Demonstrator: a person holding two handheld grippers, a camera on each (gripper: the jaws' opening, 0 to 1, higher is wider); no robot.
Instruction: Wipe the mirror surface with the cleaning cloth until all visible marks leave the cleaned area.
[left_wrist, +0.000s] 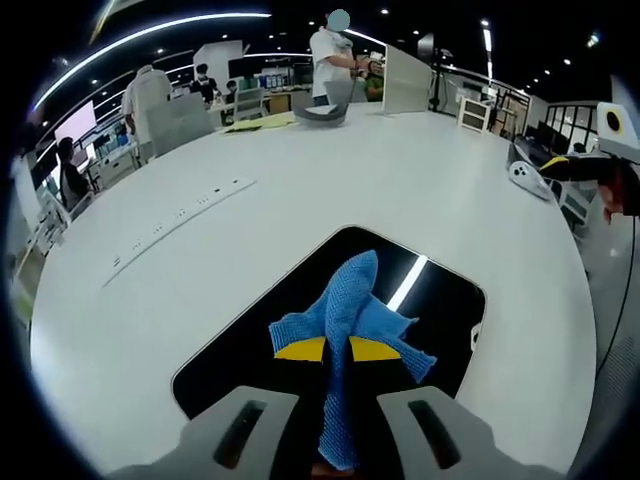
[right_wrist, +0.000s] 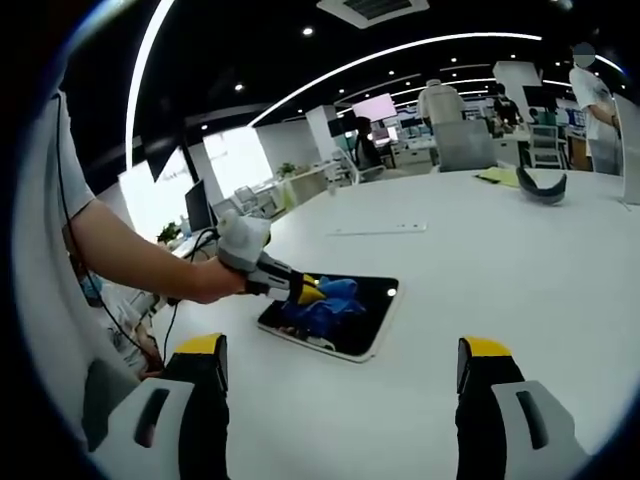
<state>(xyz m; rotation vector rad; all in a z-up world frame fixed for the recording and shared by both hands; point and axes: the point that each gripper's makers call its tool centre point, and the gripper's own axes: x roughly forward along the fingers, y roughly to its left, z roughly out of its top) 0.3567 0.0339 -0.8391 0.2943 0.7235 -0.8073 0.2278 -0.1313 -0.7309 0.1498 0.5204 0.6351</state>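
Fingers of the left gripper (left_wrist: 338, 352) are clamped on the cloth (left_wrist: 350, 310), yellow tips pinching the blue fabric near its middle, with loose folds fanning out ahead onto the mirror (left_wrist: 250, 340) and a tail hanging back between the fingers; the right gripper (right_wrist: 340, 365) hangs well apart from the work, its fingers wide apart and holding nothing; from the right gripper view the left gripper (right_wrist: 300, 290) comes in over the mirror's near edge with the cloth (right_wrist: 330, 300) bunched on the glass.

Mirror (right_wrist: 375, 320) lies flat on the white tabletop (left_wrist: 400, 190), well in from its edges, and nothing braces it; that is the main risk as I judge it; a firm stroke could slide the whole mirror across the smooth tabletop, since the free gripper is not steadying it.

Second risk: the hard yellow tips sit close to the glass, so pressing too low could scrape it instead of wiping.

Third: the cloth is gripped in a narrow bunch, so strokes may cover thin bands and leave marks between them; whether marks remain I cannot tell, the dark surface reflecting only a ceiling light.
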